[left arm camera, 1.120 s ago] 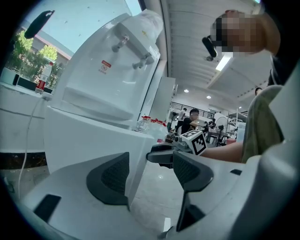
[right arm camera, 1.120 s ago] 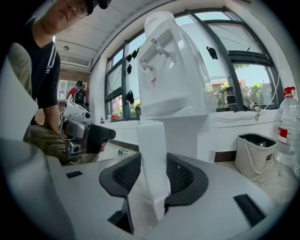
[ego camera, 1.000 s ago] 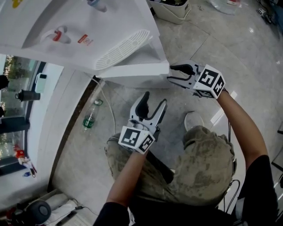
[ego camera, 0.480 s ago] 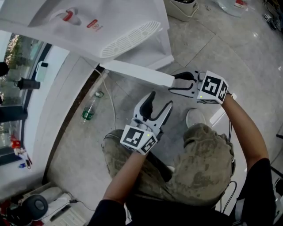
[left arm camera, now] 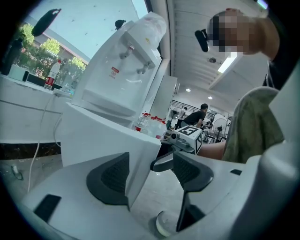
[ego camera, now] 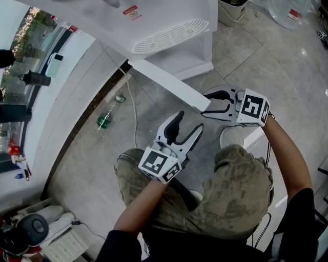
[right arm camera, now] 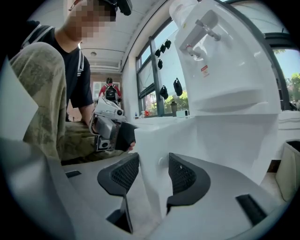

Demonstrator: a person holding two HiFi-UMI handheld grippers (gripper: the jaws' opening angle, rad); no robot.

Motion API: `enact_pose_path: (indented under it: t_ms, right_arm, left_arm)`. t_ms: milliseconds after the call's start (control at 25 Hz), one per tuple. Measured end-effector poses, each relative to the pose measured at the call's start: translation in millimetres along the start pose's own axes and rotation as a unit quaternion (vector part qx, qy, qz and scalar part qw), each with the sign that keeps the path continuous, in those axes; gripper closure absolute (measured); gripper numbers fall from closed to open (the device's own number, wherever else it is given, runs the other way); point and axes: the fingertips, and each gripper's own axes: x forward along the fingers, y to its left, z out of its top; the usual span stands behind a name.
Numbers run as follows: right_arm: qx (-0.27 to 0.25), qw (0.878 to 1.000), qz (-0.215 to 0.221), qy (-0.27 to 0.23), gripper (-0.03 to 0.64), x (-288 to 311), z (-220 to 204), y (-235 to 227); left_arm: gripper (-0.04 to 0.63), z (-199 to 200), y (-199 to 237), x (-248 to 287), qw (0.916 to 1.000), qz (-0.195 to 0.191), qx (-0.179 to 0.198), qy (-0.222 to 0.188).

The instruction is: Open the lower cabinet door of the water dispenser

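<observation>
The white water dispenser stands at the top of the head view. Its lower cabinet door has swung out over the floor. My right gripper straddles the door's free edge; its jaws are opening and the pads look just off the panel. My left gripper hovers lower and to the left with its jaws wide. In the left gripper view the door reaches in beside the left pad, and the other pad stands apart from it.
A green bottle and a white cable lie on the tiled floor left of the door. A white bin stands behind the dispenser. A window ledge with a dark bottle runs along the left. The person's knees are right below both grippers.
The door has swung further out from the dispenser, and the right gripper came along with its free edge. The left gripper drifted a little to the right.
</observation>
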Motion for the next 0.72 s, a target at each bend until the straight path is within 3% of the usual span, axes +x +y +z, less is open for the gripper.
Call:
enact_pose_path:
  t_ms: [200, 520, 720]
  right_arm:
    - [-0.013, 0.999, 0.049, 0.007, 0.430, 22, 4, 19]
    - [-0.047, 0.993, 0.106, 0.028, 0.437, 60, 10, 51]
    - [-0.047, 0.992, 0.118, 0.017, 0.440, 78, 15, 63]
  left_arm:
    - [0.325, 0, -1, -16, 0.9999, -0.006, 0.009, 0.009]
    - [0.325, 2, 1, -46, 0.9997, 0.007, -0.025, 0.000]
    - [0.325, 2, 0, -61, 0.9999, 0.014, -0.004, 0.007]
